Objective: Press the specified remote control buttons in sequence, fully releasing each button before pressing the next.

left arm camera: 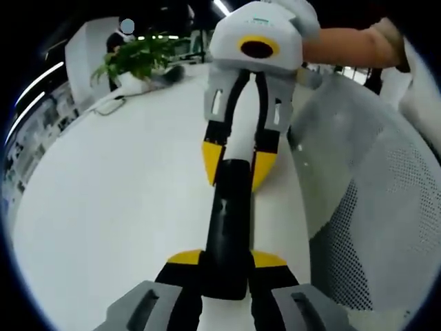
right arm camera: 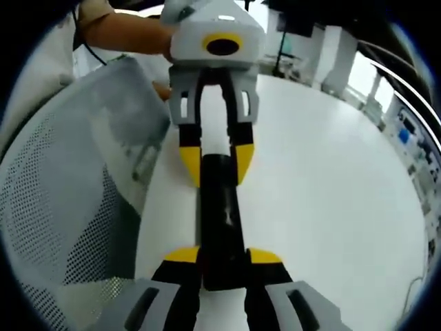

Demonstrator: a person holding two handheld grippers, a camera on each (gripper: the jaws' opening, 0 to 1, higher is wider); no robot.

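Between both tools [left arm camera: 226, 262], half-hidden remote [left arm camera: 231, 207]

The remote [left arm camera: 231, 214] lies on the table [left arm camera: 103, 207], gripped at opposite ends, chair [left arm camera: 372, 207] beside.

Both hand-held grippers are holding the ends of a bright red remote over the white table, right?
Not quite: the remote is black, not red, as the left gripper view shows. The left hand-held gripper and right hand-held gripper do hold its two ends over the white table.

One remote control [left arm camera: 231, 207] lies between two grippers, left [left arm camera: 227, 258] and right [left arm camera: 238, 165]. One potted plant [left arm camera: 141, 58] stands on one white worktop [left arm camera: 117, 200]. One mesh chair [left arm camera: 386, 200] sits beside it.
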